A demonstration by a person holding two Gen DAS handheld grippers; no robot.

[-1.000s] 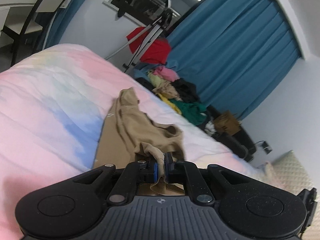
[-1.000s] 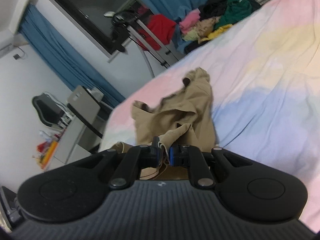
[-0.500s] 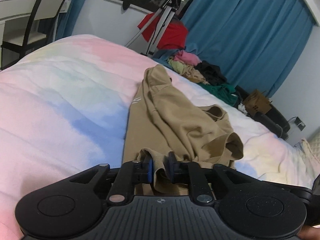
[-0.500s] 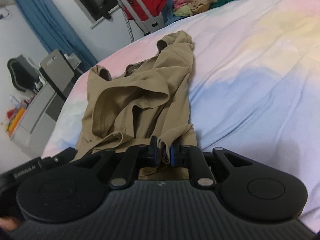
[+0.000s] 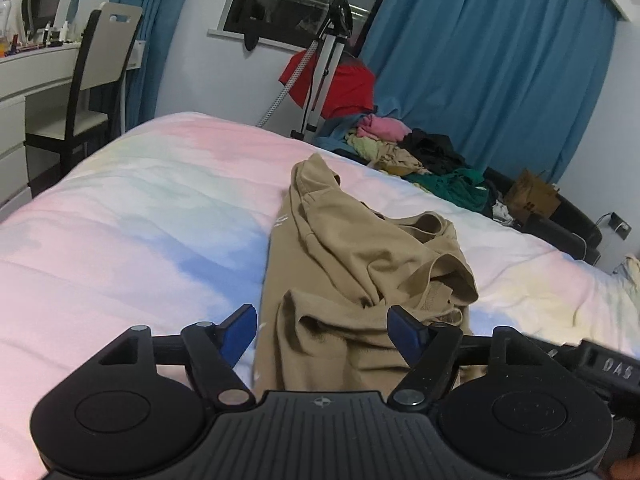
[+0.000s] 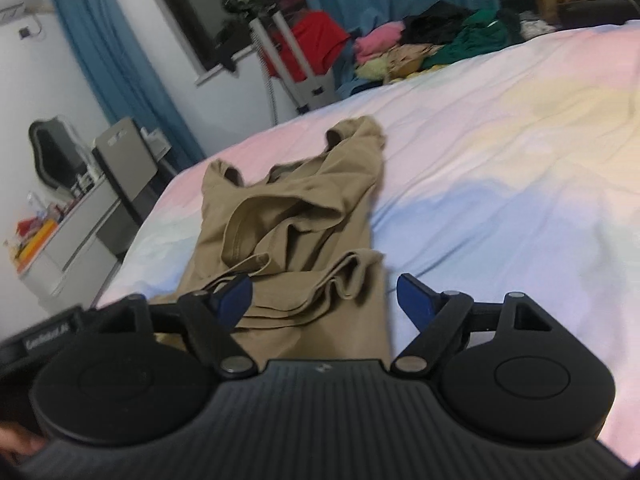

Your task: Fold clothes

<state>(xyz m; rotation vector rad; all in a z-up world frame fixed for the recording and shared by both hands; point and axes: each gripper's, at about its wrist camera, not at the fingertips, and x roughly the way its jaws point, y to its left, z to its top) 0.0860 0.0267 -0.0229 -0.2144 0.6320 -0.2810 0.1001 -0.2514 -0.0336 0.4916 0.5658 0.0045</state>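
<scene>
White letters reading "DAS" stand on a black device (image 5: 608, 368) at the right edge of the left wrist view, a blurred white word on a black device (image 6: 44, 330) at the left edge of the right wrist view cannot be read, and nothing else is legible.

The shirt (image 5: 360, 264) is plain tan, lying on a bedspread (image 5: 140, 216) of blotchy pastel pink, blue, yellow and white. The curtains (image 5: 480, 72) are blue. The clothes pile (image 5: 420, 152) mixes pink, yellow-green, black and green beside a red garment (image 5: 344, 88).
</scene>
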